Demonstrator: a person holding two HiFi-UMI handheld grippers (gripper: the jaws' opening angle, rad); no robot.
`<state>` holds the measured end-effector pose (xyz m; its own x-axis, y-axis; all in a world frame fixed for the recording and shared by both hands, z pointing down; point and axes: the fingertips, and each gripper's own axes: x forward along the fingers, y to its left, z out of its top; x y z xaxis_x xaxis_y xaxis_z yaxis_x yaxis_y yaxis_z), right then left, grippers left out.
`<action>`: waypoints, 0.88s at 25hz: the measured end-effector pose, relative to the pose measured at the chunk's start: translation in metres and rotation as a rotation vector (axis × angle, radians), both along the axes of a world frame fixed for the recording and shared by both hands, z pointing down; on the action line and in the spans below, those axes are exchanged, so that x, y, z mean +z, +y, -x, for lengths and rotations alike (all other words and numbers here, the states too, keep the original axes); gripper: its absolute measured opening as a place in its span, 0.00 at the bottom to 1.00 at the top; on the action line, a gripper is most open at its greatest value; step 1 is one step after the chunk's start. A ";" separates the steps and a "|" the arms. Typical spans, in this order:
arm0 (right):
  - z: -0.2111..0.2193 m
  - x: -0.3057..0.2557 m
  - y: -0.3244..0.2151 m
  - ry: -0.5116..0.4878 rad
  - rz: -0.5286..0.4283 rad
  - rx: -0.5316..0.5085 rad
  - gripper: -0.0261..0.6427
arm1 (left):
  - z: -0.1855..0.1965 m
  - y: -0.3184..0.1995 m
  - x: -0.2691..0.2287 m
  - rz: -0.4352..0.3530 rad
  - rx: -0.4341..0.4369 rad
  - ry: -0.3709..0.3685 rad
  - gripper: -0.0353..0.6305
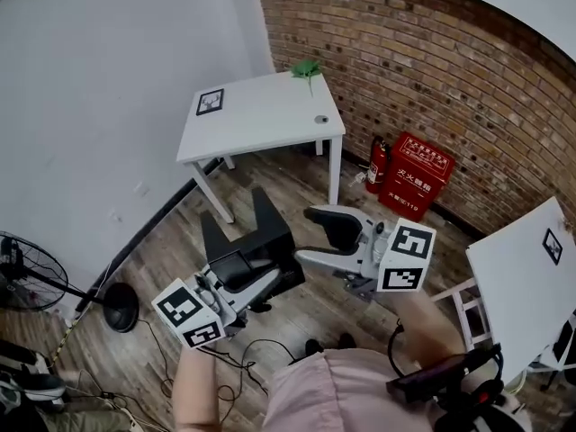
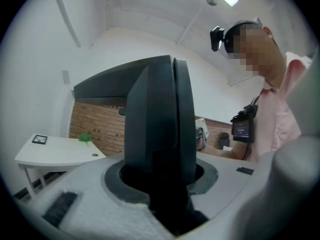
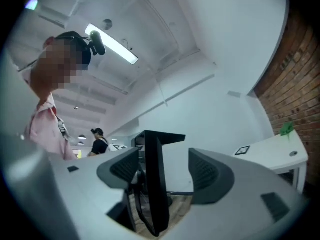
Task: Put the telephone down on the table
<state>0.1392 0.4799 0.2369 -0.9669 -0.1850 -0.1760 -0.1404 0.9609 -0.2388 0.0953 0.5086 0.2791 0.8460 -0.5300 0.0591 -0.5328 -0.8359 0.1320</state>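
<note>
Head view, starting at the left: what worries you about the left gripper (image 1: 245, 284)?

Its jaws are clamped on the telephone (image 1: 256, 241), and low on it, so most of the black body stands above the grip. The left gripper view shows gray jaw pressed against both sides. I'd judge that a tilt of the wrist could lever it loose. It hangs over the wooden floor (image 1: 171, 241) with nothing under it.

And the table (image 1: 261, 115)?

It is well apart from the telephone, farther ahead. Its top is mostly bare: a square marker (image 1: 210, 102) toward the left, a green thing (image 1: 306, 67) at the far edge and a small round thing (image 1: 321, 119) near the right edge. Setting down too close to an edge could tip the telephone off. Cables (image 1: 236, 360) also lie on the floor by the person's feet, and a step forward might catch them.

What about the right gripper (image 1: 326, 241)?

Its jaws stand apart and grip nothing. They point at the telephone from just beside it. In the right gripper view the black panel shows in the gap between the pads (image 3: 210, 171), and I cannot tell whether it touches them. A nudge from there could shift the left gripper's hold.

Anything farther right?

A second white table (image 1: 522, 277). The task doesn't say which one is meant, so the wrong one could be chosen.
</note>
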 end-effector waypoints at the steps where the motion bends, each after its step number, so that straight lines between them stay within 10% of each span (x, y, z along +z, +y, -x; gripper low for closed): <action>1: 0.005 -0.003 0.004 -0.001 -0.006 -0.042 0.51 | -0.002 0.004 -0.002 0.001 0.044 0.009 0.30; 22: 0.056 0.018 0.011 0.013 0.059 -0.200 0.34 | 0.010 -0.004 0.028 0.059 0.202 0.022 0.30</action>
<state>0.0827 0.4906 0.2551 -0.9875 0.0017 -0.1579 0.0487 0.9544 -0.2946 0.0851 0.5050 0.3075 0.9360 -0.3460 0.0650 -0.3519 -0.9158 0.1935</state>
